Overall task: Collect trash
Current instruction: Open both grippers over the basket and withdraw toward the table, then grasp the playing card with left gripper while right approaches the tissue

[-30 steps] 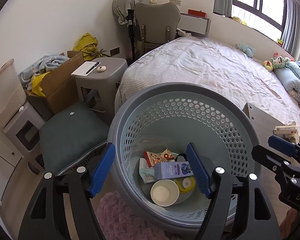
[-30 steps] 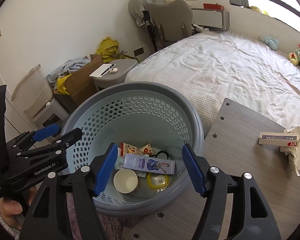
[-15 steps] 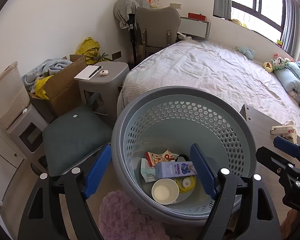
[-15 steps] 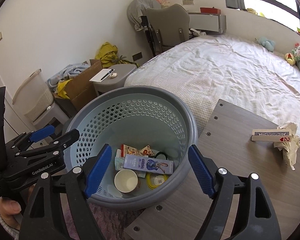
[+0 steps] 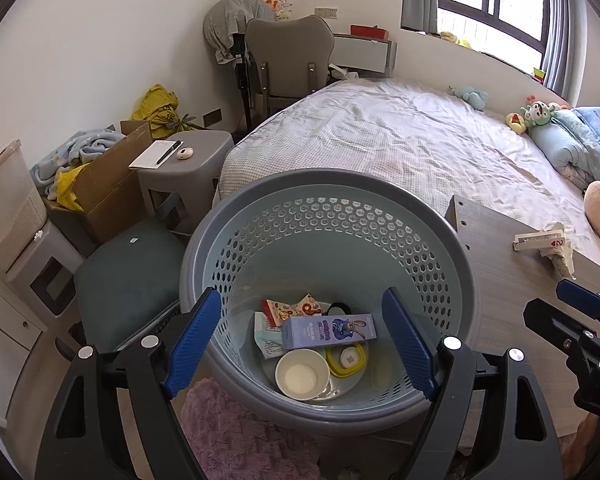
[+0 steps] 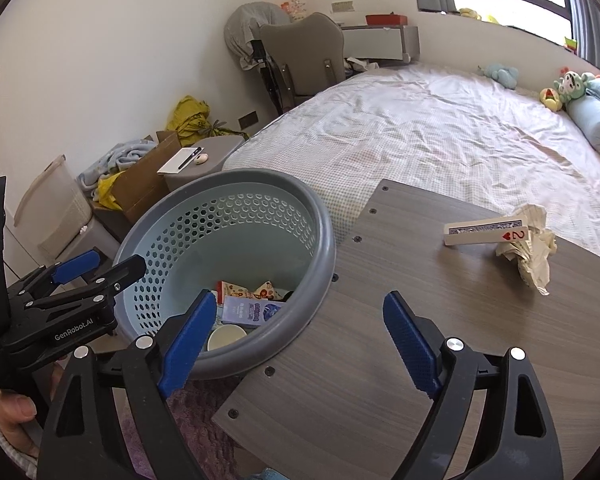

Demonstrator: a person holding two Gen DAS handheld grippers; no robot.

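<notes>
A round grey-blue perforated basket (image 5: 332, 184) (image 6: 324, 240) stands beside a wooden table (image 6: 440, 320). In it lie a purple box (image 5: 330, 332), a paper cup (image 5: 302, 374), a yellow lid (image 5: 348, 360) and snack wrappers (image 5: 288, 310). A crumpled tissue (image 6: 530, 248) and a card box (image 6: 484, 232) lie on the table's far side. My left gripper (image 5: 306, 344) is open and empty above the basket. My right gripper (image 6: 300, 340) is open and empty over the table's near edge by the basket rim.
A bed (image 5: 400, 148) with soft toys (image 5: 536, 114) lies behind the table. A grey stool (image 5: 184, 164), a cardboard box (image 5: 108, 184), a dark cushion (image 5: 128, 280) and a chair (image 5: 288, 64) stand at the left and back. A purple rug (image 5: 228, 432) lies below the basket.
Both grippers have drawn back and up from the basket. The right gripper has swung right, so the table and its tissue now fill its view.
</notes>
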